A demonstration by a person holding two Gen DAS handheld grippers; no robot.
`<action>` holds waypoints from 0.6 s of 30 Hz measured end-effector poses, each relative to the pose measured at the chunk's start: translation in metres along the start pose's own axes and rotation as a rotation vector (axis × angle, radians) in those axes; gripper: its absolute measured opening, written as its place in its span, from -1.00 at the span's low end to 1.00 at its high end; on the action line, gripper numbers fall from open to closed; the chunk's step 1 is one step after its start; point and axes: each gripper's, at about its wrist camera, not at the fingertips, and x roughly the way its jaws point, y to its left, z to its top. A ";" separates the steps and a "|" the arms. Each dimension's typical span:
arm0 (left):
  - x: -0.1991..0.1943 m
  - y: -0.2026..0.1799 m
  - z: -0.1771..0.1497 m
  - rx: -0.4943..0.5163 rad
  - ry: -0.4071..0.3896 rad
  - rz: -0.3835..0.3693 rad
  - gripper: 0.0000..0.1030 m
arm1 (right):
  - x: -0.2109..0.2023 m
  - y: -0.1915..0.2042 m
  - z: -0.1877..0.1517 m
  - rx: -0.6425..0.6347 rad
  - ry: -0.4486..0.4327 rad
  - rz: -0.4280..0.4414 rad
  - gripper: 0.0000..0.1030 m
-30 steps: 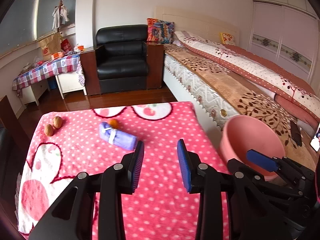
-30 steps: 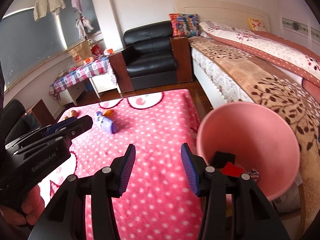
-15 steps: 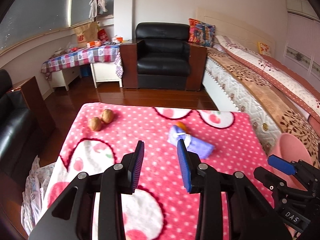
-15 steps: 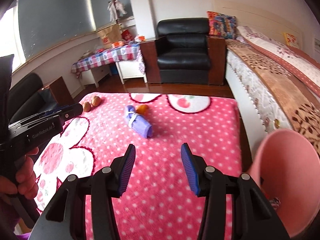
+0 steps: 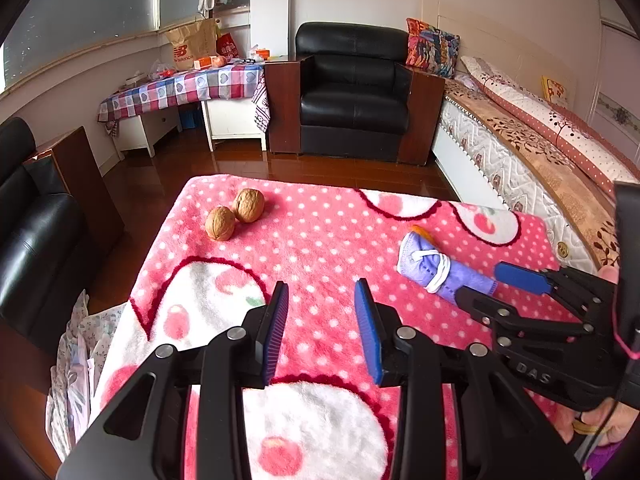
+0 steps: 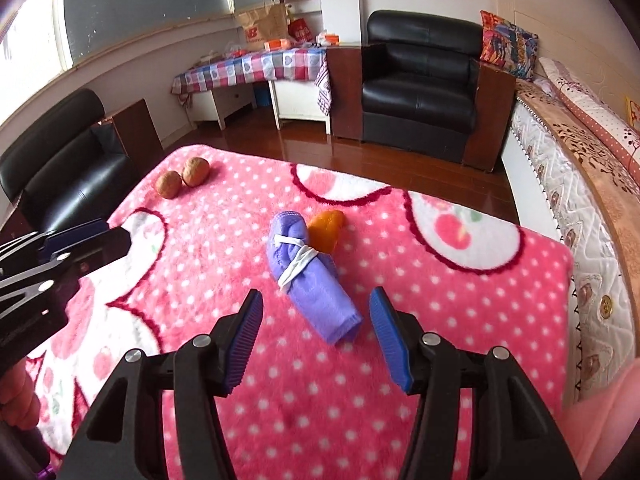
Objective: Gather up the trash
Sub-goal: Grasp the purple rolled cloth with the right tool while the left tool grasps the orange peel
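A rolled purple cloth (image 6: 310,276) tied with white string lies on the pink dotted blanket (image 6: 460,304), an orange peel (image 6: 326,230) touching its far end. My right gripper (image 6: 316,340) hovers just short of the roll's near end, its jaws opening, nothing pressed between them. Two walnuts (image 5: 236,214) sit side by side near the blanket's far left edge. My left gripper (image 5: 322,326) stands open above bare blanket, the walnuts ahead of it to the left. In the left wrist view the cloth roll (image 5: 440,268) lies to the right, partly behind the right gripper (image 5: 516,284).
The pink bin's rim (image 6: 600,420) shows at the right wrist view's lower right corner. A bed (image 5: 540,148) runs along the right. Beyond the blanket are a wooden floor, a black armchair (image 5: 356,88) and a checked-cloth table (image 5: 188,88). A black sofa (image 5: 28,232) flanks the left.
Both grippers swung left, away from the pink bin and over the blanket. The right one now faces the purple cloth roll with wider jaws; the walnuts came nearer in the left view.
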 end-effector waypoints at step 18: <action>0.044 -0.053 0.020 0.084 0.034 -0.053 -0.33 | -0.045 -0.061 -0.035 0.283 -0.073 0.005 -0.47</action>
